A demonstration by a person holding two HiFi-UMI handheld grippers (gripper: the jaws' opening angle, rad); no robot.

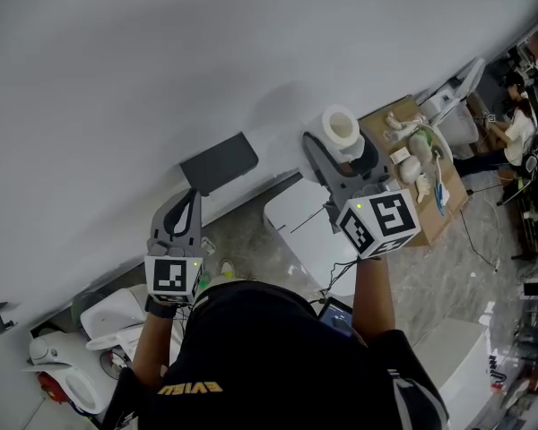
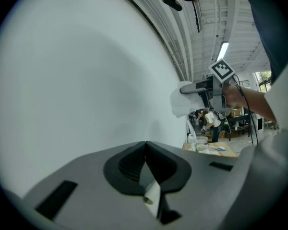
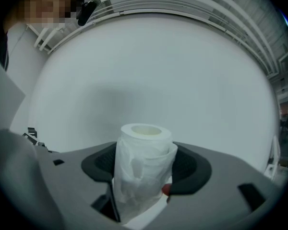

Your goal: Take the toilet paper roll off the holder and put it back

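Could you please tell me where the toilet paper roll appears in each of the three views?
Head view: toilet paper roll upper centre-right, held by the right gripper.
Left gripper view: small and white, right of centre.
Right gripper view: bottom centre, between the jaws.
Shared landmark: the white wall behind it.

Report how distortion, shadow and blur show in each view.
Head view: the wall edge bows, soft shadow beside the toilet paper roll. Left gripper view: dark fisheye corners, bright ceiling lamp. Right gripper view: curved ceiling lines, mosaic patch top left, roll sharp.
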